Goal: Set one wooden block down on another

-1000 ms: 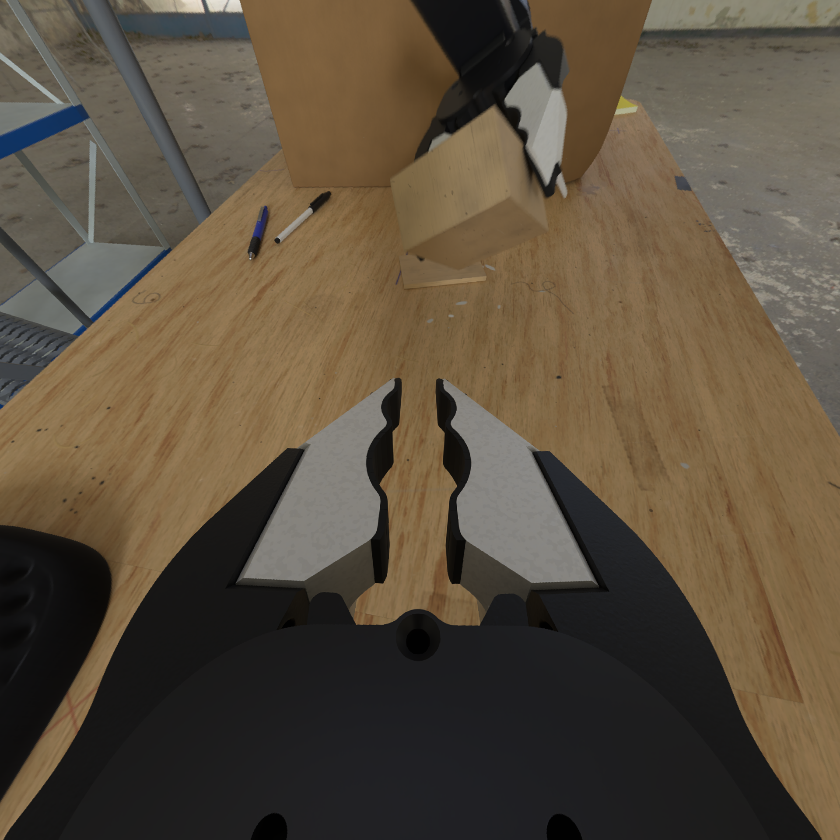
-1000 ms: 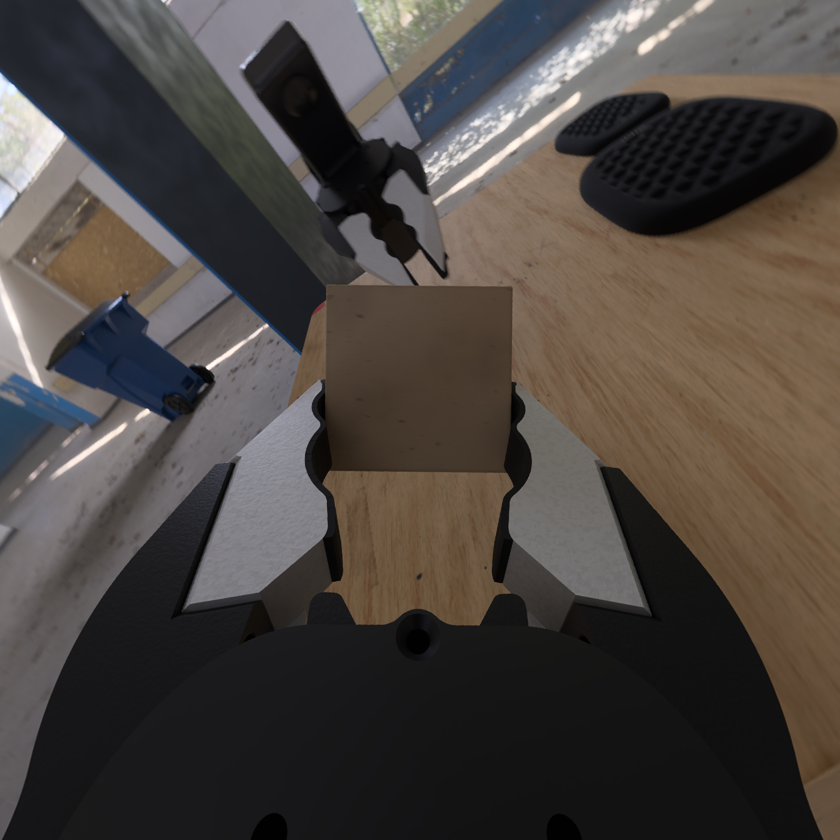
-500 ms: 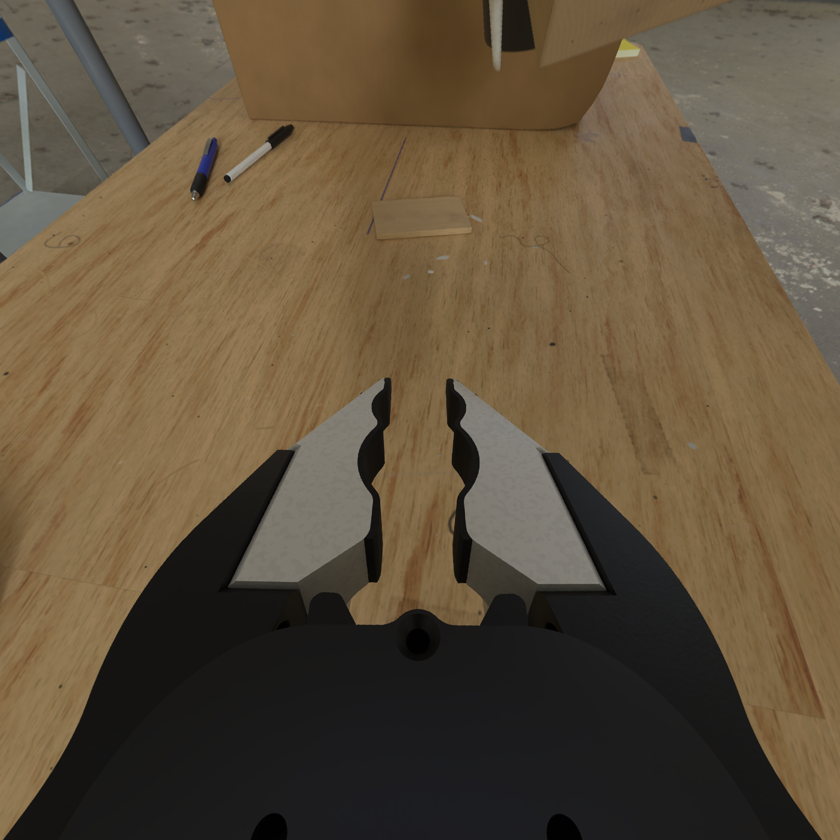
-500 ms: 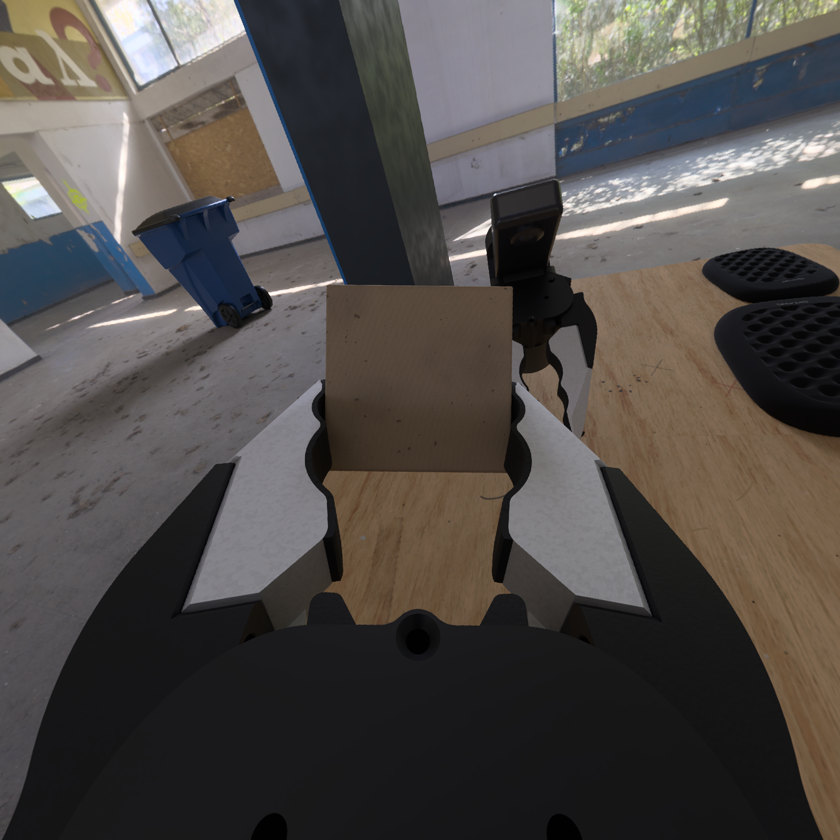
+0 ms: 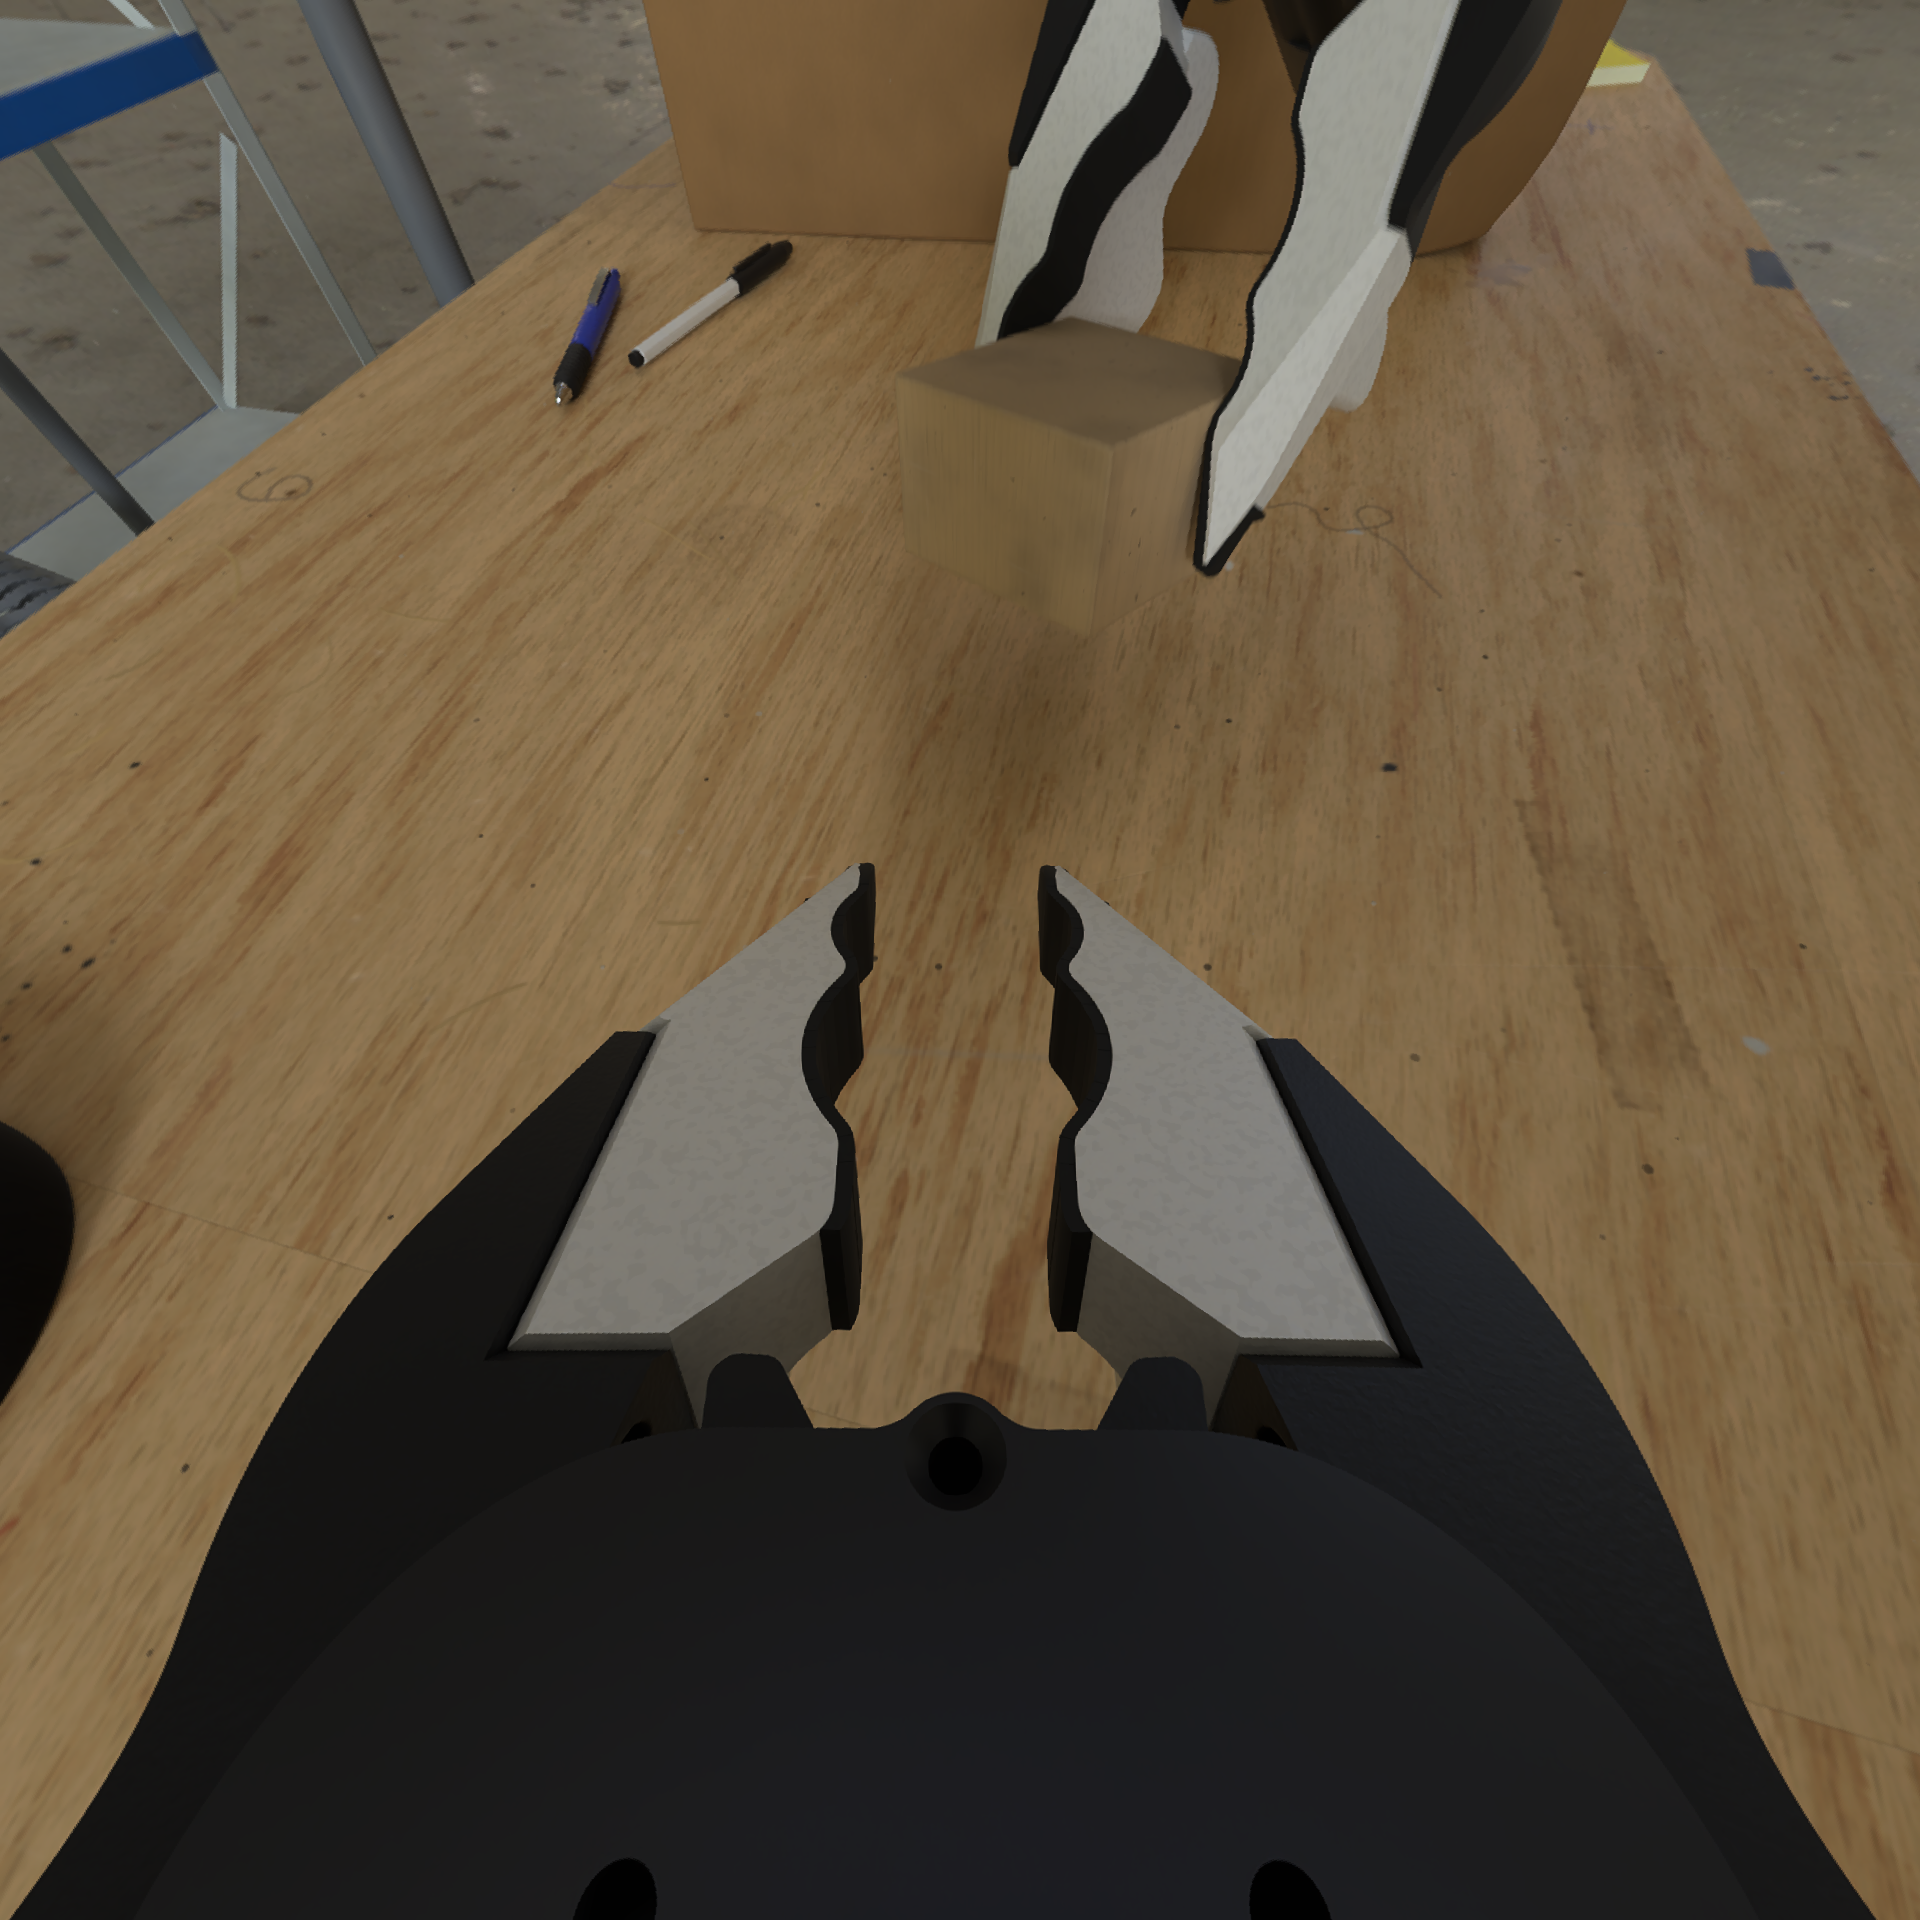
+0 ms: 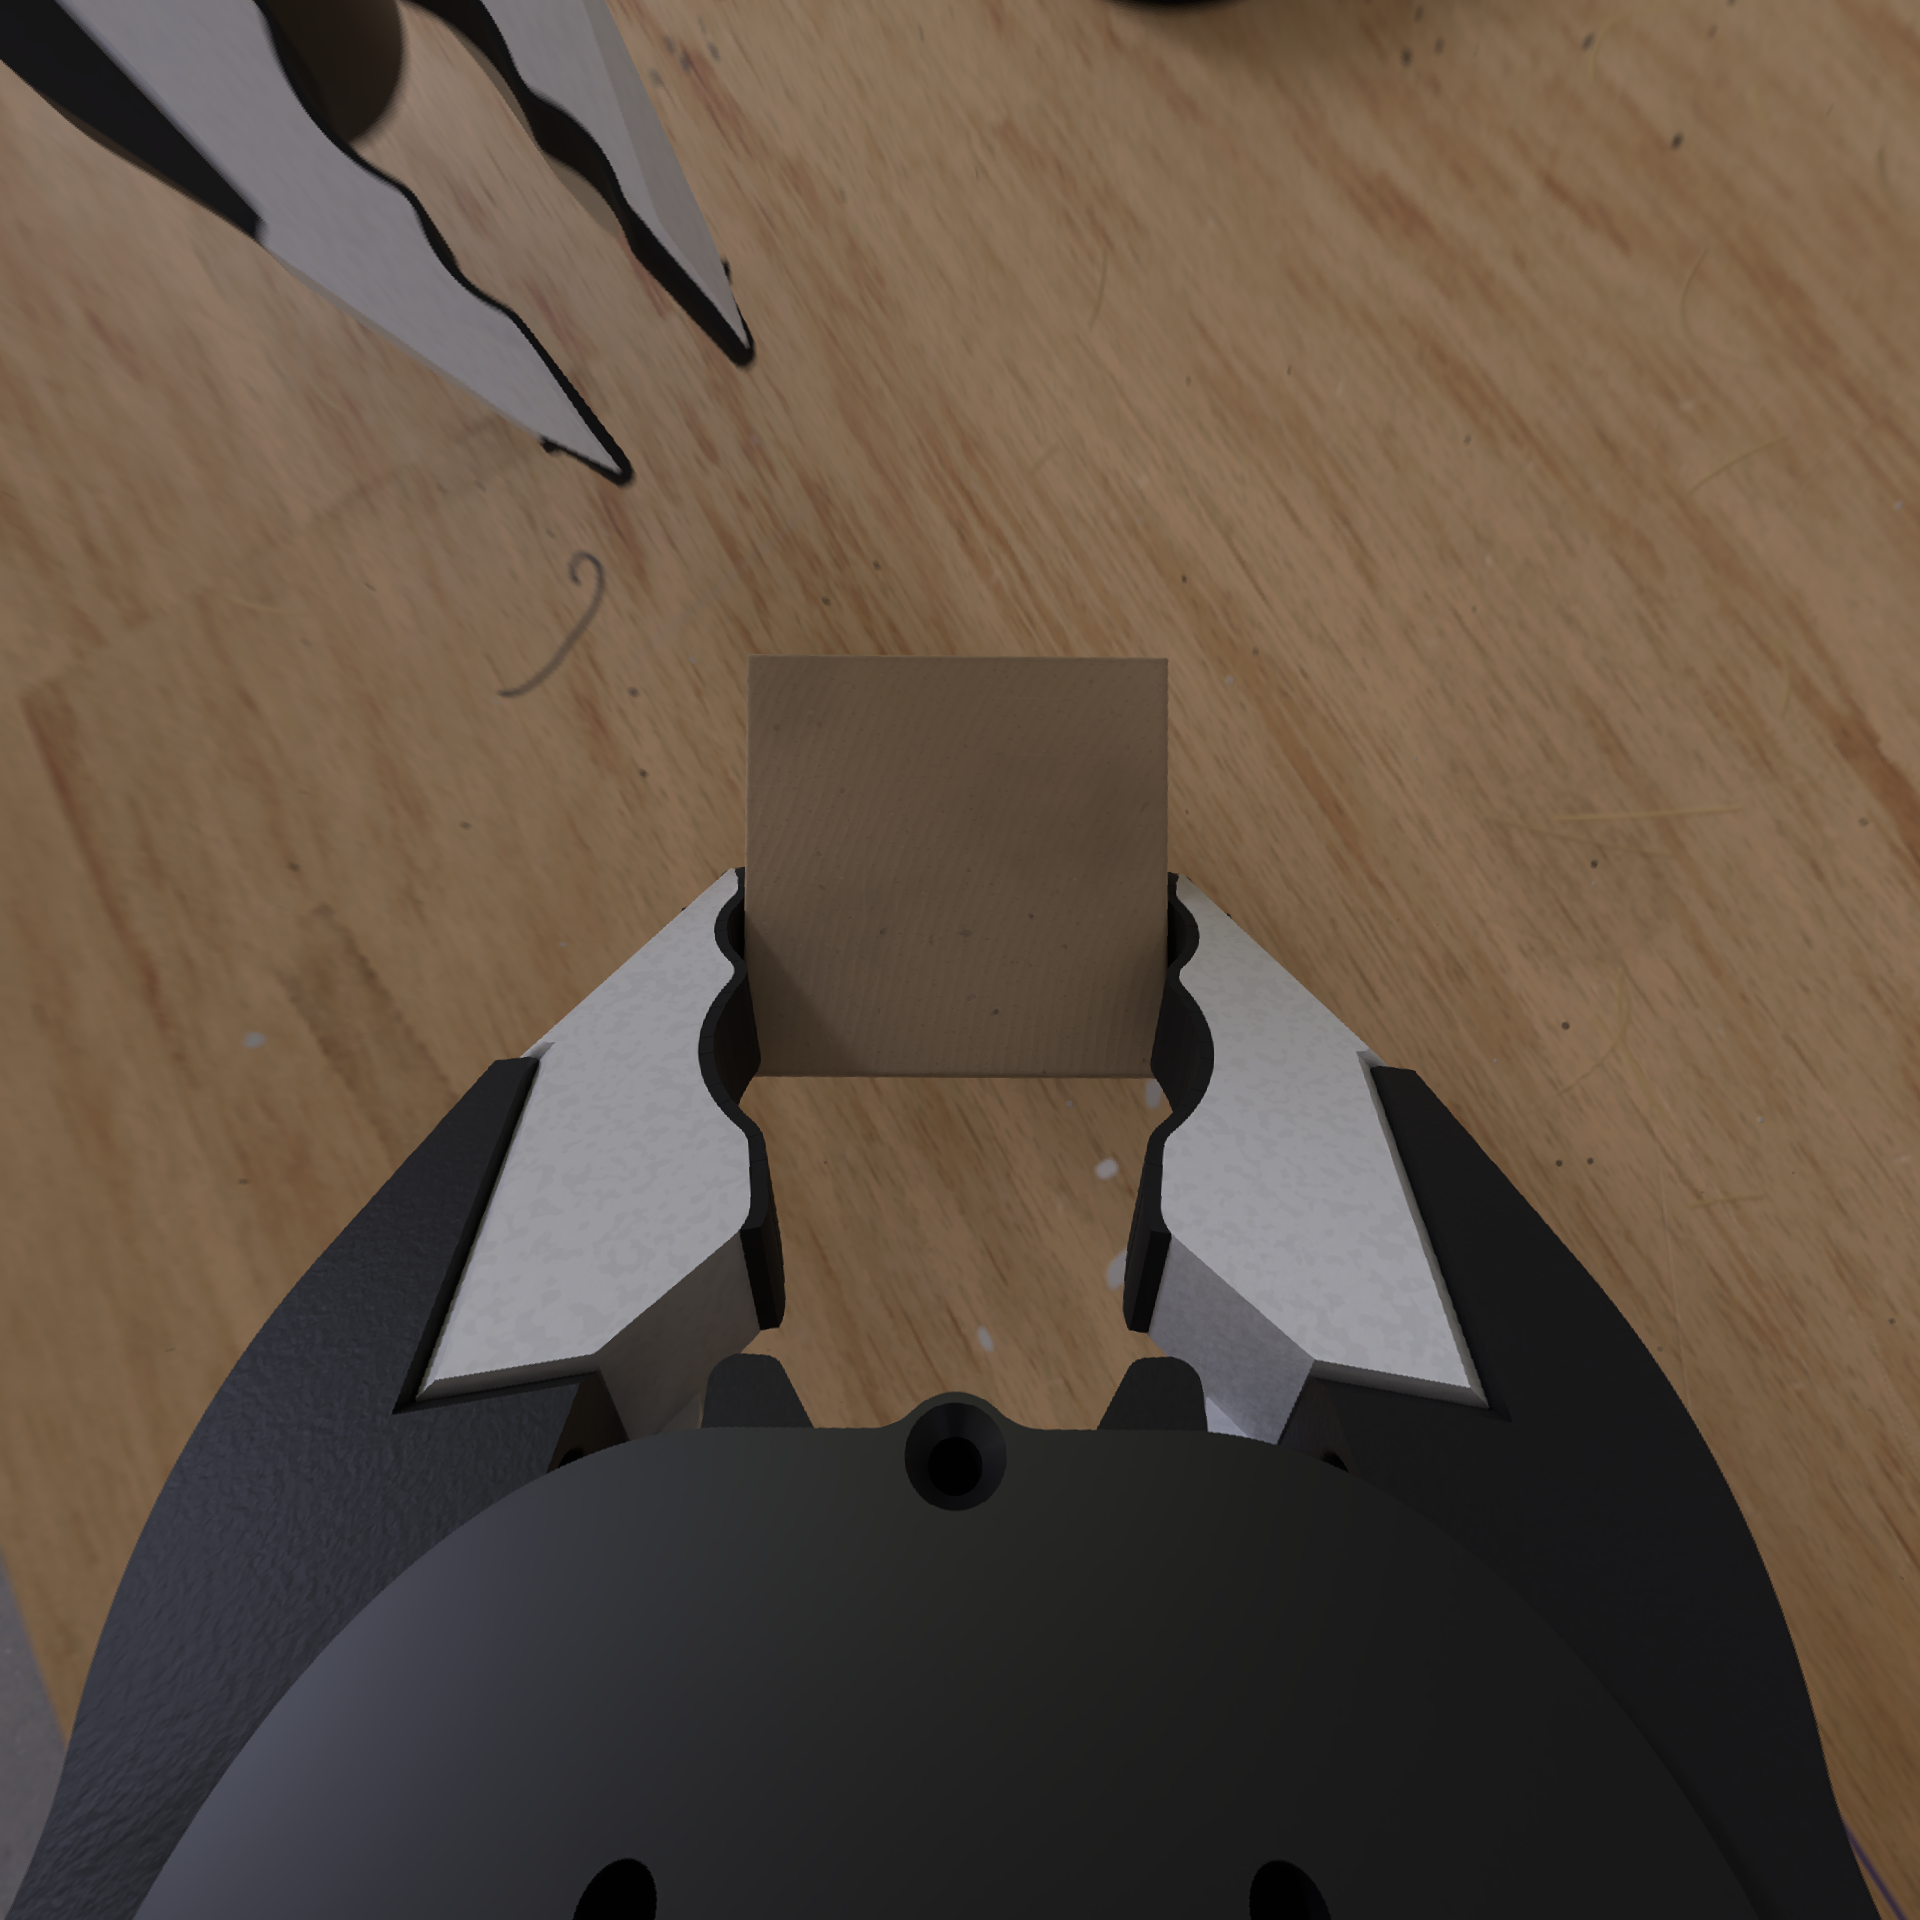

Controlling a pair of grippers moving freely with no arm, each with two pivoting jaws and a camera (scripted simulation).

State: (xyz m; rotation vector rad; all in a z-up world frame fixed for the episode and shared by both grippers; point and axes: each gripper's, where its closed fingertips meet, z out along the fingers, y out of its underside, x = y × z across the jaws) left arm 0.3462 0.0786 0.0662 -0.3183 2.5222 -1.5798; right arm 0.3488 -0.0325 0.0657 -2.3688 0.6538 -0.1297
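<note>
A wooden cube (image 5: 1018, 488) stands low on the wooden table (image 5: 416, 727), in front of my left gripper. My right gripper (image 5: 1091, 452) points down from above and is shut on the cube, one finger on each side. In the right wrist view the cube (image 6: 956, 790) sits between my right gripper's (image 6: 956, 878) fingertips, over the table top. My left gripper (image 5: 956, 873) is partly open and empty, nearer than the cube. It also shows in the right wrist view (image 6: 684, 414) at top left. No second block shows; whatever lies under the cube is hidden.
A blue pen (image 5: 587, 332) and a white marker (image 5: 712, 303) lie at the far left. A large tan box (image 5: 831, 125) stands at the back. A metal shelf frame (image 5: 395, 145) is off the table's left. A black pad (image 5: 26, 1247) touches the left edge.
My right gripper turned from facing outward to pointing down and lowered the cube onto the spot where a thin flat wooden piece lay. My left gripper's jaws widened a little.
</note>
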